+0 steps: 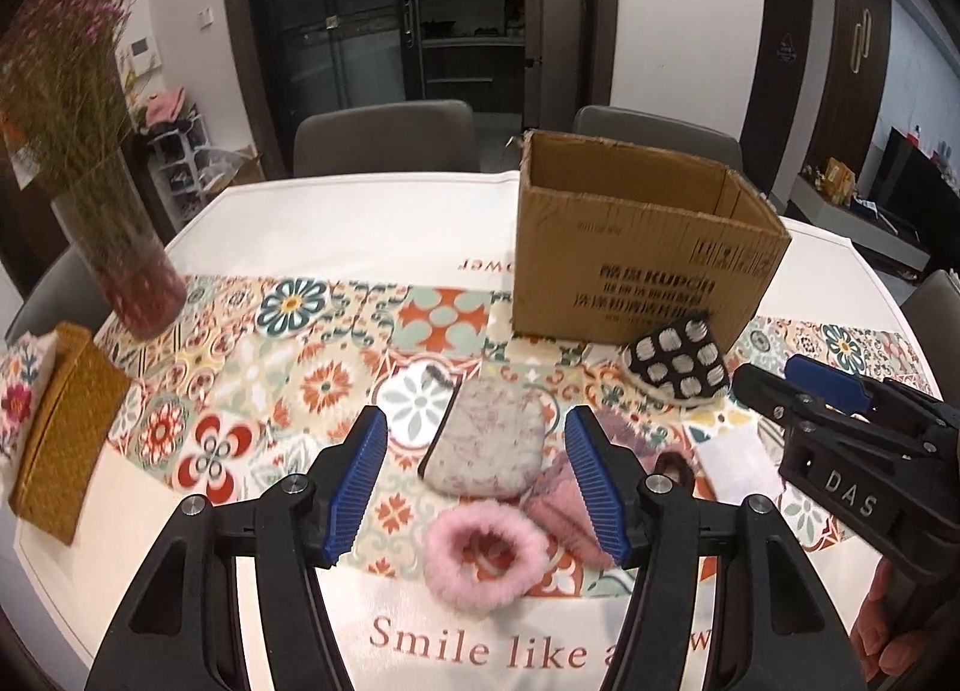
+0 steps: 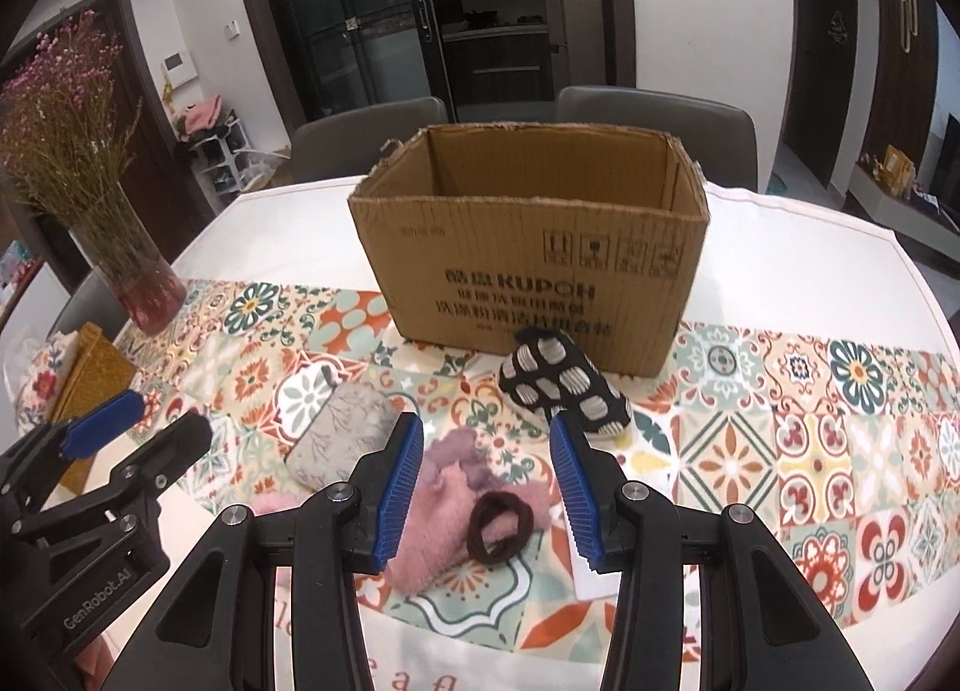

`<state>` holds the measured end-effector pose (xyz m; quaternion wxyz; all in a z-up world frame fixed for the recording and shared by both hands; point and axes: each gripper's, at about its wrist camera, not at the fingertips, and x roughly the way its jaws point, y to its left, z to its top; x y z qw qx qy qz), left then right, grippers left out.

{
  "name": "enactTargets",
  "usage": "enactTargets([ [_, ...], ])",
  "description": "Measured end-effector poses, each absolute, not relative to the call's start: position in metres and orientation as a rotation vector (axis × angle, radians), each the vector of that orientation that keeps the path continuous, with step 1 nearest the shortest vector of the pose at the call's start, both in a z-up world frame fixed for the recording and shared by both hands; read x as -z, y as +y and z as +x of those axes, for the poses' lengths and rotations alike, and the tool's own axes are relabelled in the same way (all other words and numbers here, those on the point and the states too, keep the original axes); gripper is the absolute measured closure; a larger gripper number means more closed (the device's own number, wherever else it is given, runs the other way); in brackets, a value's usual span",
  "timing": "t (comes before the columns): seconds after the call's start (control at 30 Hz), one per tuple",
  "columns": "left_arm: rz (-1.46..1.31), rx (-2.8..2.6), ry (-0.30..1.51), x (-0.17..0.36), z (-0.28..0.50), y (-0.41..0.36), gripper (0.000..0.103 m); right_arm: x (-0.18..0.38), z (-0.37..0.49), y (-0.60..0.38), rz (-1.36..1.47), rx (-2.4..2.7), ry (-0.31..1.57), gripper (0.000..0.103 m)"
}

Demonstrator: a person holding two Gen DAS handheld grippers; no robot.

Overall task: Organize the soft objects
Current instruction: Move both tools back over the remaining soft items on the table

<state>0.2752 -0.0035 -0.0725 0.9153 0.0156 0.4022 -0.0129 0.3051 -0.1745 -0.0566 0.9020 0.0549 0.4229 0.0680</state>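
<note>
The task looks to be at its very beginning. All the soft things lie on the counter [image 2: 780, 223], in the lower middle of both views, and none seems to be put away yet.

The cardboard box [image 2: 534, 247] stands open in the upper middle of the right wrist view. The part of its inside that shows is only bare brown wall; the bottom is hidden behind the front wall, so I cannot tell if something already lies there.

Still outside the box are: a black sock with pale spots [image 2: 564, 385], lying just in front of the box and perhaps touching it; a grey pouch [image 1: 486, 445]; a pink fluffy ring [image 1: 483, 556]; a pink fuzzy sock [image 2: 444, 517] with a dark brown hair tie [image 2: 501, 526] resting on it; and a white cloth [image 1: 735, 463] at the right of the group.

The left tool [image 1: 477, 487] hangs above the pouch and the pink ring, its jaws set wide apart and holding nothing. The right tool [image 2: 486, 490] hangs above the pink sock and the hair tie, also wide and without load.

I judge that every piece must still be picked and carried to the box, which is near, just behind the group.
</note>
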Motion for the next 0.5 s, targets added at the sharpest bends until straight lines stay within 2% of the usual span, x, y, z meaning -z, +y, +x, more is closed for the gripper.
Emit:
enactTargets([
  [0.17,0.012,0.032,0.832,0.086,0.260,0.001,0.041,0.068,0.294,-0.174,0.121,-0.140,0.880,0.057],
  [0.2,0.004,0.036,0.830,0.088,0.256,0.002,0.040,0.070,0.293,-0.174,0.125,-0.145,0.883,0.055],
  [0.27,-0.004,0.037,0.826,0.091,0.251,0.002,0.039,0.075,0.288,-0.174,0.137,-0.151,0.880,0.043],
  [0.5,-0.012,0.053,0.819,0.106,0.234,0.000,0.031,0.089,0.277,-0.172,0.142,-0.168,0.873,0.043],
])
